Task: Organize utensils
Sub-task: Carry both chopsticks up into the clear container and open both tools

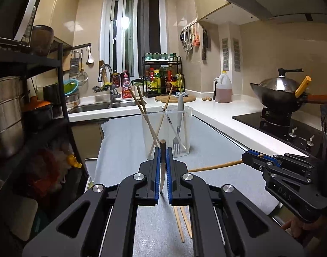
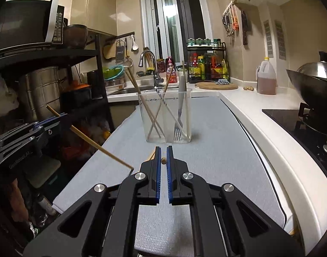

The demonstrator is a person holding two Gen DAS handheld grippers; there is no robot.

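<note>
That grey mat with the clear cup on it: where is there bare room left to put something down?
The grey mat is bare between the clear cup and the white counter edge, and also left of the cup. Crowded: the space before the cup, where the left gripper and right gripper each hold a chopstick.

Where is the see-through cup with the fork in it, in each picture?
Left wrist view: the clear cup stands at the centre, on the grey mat just beyond the left claw.
Right wrist view: the clear cup is again at the centre, ahead of the right claw.
Shared landmark: the oil jug on the white counter.
</note>
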